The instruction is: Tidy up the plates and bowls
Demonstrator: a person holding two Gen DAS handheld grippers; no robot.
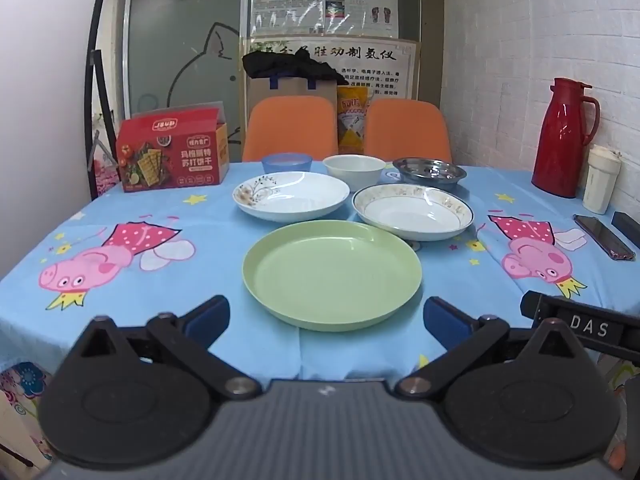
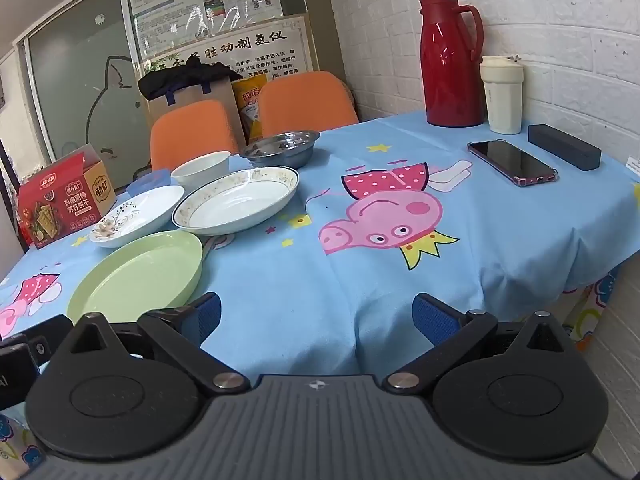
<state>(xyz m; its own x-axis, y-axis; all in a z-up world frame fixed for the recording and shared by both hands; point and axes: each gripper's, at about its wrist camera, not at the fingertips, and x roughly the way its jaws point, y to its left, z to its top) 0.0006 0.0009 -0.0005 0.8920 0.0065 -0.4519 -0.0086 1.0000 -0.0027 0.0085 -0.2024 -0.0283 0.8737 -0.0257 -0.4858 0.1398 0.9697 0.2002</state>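
Note:
A green plate (image 1: 332,274) (image 2: 138,272) lies nearest on the blue cartoon tablecloth. Behind it sit a white flower-printed plate (image 1: 291,195) (image 2: 136,214) and a gold-rimmed deep plate (image 1: 413,211) (image 2: 236,200). Farther back stand a blue bowl (image 1: 287,162) (image 2: 150,182), a white bowl (image 1: 354,170) (image 2: 202,169) and a steel bowl (image 1: 430,172) (image 2: 282,147). My left gripper (image 1: 326,318) hangs open just before the green plate's near rim, holding nothing. My right gripper (image 2: 316,318) is open too, over the table's near edge, right of the green plate.
A red cracker box (image 1: 172,156) (image 2: 64,200) stands at the back left. A red thermos (image 1: 564,136) (image 2: 452,60), cream cup (image 1: 602,180) (image 2: 502,94), phone (image 1: 604,236) (image 2: 512,162) and black case (image 2: 564,151) line the right side by the brick wall. Two orange chairs (image 1: 290,128) stand behind.

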